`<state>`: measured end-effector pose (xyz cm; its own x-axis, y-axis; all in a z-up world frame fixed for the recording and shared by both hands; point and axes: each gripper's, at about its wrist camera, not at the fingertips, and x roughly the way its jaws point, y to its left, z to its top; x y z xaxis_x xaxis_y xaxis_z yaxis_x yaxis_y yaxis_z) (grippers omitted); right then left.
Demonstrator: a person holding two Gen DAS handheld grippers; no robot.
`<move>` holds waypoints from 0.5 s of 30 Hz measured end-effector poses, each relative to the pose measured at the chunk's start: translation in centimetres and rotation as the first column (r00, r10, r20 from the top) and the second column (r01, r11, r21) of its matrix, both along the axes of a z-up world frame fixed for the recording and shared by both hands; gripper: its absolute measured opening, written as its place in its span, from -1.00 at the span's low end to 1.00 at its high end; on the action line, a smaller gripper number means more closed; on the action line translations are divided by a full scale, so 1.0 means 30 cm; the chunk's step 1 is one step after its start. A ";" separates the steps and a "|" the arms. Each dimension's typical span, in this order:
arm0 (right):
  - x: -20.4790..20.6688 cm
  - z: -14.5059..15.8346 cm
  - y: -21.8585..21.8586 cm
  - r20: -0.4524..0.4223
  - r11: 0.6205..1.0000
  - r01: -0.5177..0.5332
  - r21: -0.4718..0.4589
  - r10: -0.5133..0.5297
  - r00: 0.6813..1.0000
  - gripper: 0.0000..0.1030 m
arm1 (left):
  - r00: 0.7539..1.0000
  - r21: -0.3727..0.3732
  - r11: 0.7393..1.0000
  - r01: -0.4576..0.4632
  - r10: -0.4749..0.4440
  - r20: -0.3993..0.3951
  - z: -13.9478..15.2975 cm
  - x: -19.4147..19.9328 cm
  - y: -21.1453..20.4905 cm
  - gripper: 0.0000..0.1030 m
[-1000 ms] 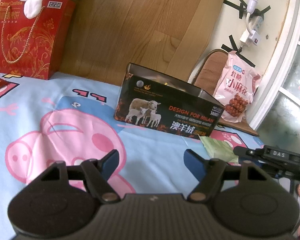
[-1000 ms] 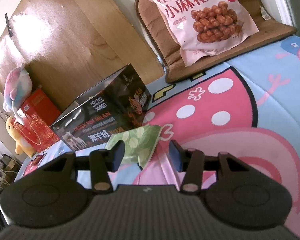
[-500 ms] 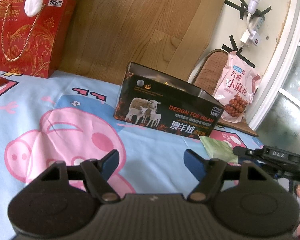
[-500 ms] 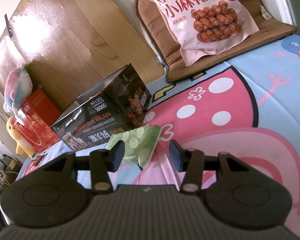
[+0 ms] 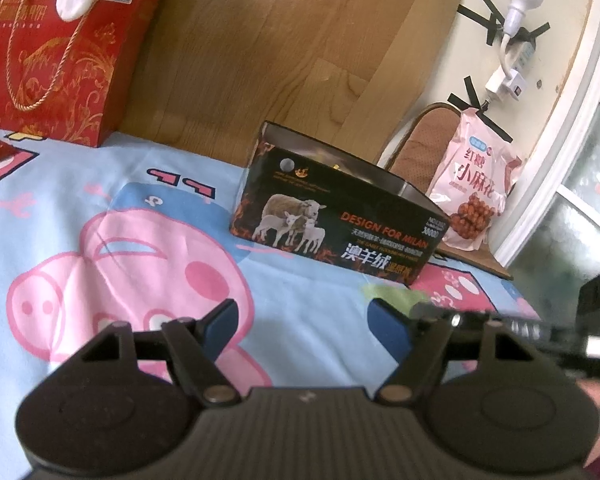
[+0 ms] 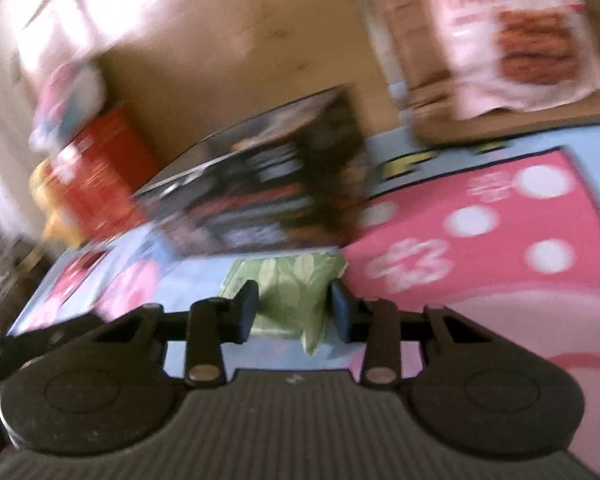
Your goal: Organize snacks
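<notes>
The black tin with sheep printed on its side stands open on the cartoon-pig bedsheet, and everything else is placed here relative to it. A green snack packet lies flat on the sheet just in front of the tin's near right corner; in the left wrist view only a blurred pale-green patch of it shows there.

The right gripper sits low over that packet. Its jaws have just been closing and now stand partly open, with the packet between the two dark pads. The right wrist view is heavily blurred, so I cannot tell whether the pads already touch the packet's edges; a narrow gap seems to remain on the right side. The packet appears to lie on the sheet, not lifted.

The left gripper hovers in front of the tin, well short of it, with its blue-tipped jaws spread moderately wide and nothing between them but sheet.

Behind the tin and to its right, a pink bag of twisted dough snacks leans on a brown cushion against the wall. Far to the tin's left, a red gift bag with a rope handle stands by the wooden panel, with a plush toy resting on top.
</notes>
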<state>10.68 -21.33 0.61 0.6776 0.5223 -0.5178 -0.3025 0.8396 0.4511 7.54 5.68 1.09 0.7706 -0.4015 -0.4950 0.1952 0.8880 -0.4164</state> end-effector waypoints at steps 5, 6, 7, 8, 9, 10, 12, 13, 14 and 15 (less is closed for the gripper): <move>-0.043 0.009 0.067 0.020 0.990 -0.137 -0.014 0.137 0.990 -0.15 | 1.000 -0.014 1.000 0.001 -0.002 -0.011 -0.003 0.004 0.004 0.42; -0.047 0.010 0.062 0.019 0.992 -0.130 -0.010 0.130 0.991 -0.13 | 1.000 -0.015 1.000 0.001 -0.002 -0.012 -0.003 0.005 0.005 0.42; -0.044 0.007 0.050 0.012 0.993 -0.118 0.008 0.118 0.993 -0.11 | 1.000 -0.016 1.000 0.002 -0.002 -0.013 -0.003 0.006 0.005 0.42; -0.042 0.004 0.035 0.005 0.994 -0.104 0.033 0.104 0.995 -0.06 | 1.000 -0.016 1.000 0.002 -0.002 -0.014 -0.004 0.005 0.003 0.42; -0.040 0.002 0.019 -0.003 0.995 -0.084 0.059 0.085 0.996 0.01 | 1.000 -0.016 1.000 0.002 -0.002 -0.014 -0.003 0.006 0.005 0.42; -0.040 0.000 0.003 -0.009 0.995 -0.063 0.081 0.064 0.998 0.02 | 1.000 -0.016 1.000 0.002 -0.002 -0.015 -0.003 0.005 0.004 0.42; -0.034 -0.004 -0.020 -0.026 0.993 -0.034 0.114 0.037 0.999 0.02 | 1.000 -0.017 1.000 0.002 -0.002 -0.017 -0.004 0.007 0.006 0.42; -0.035 -0.005 -0.027 -0.031 0.992 -0.023 0.124 0.027 0.999 0.02 | 1.000 -0.017 1.000 0.002 -0.003 -0.018 -0.004 0.007 0.006 0.42; -0.037 -0.003 -0.029 -0.031 0.992 -0.016 0.128 0.020 0.999 0.02 | 1.000 -0.018 1.000 0.002 -0.002 -0.019 -0.004 0.008 0.006 0.42; -0.041 -0.002 -0.028 -0.031 0.991 -0.014 0.130 0.018 0.999 0.02 | 1.000 -0.018 1.000 0.001 -0.002 -0.019 -0.004 0.007 0.005 0.42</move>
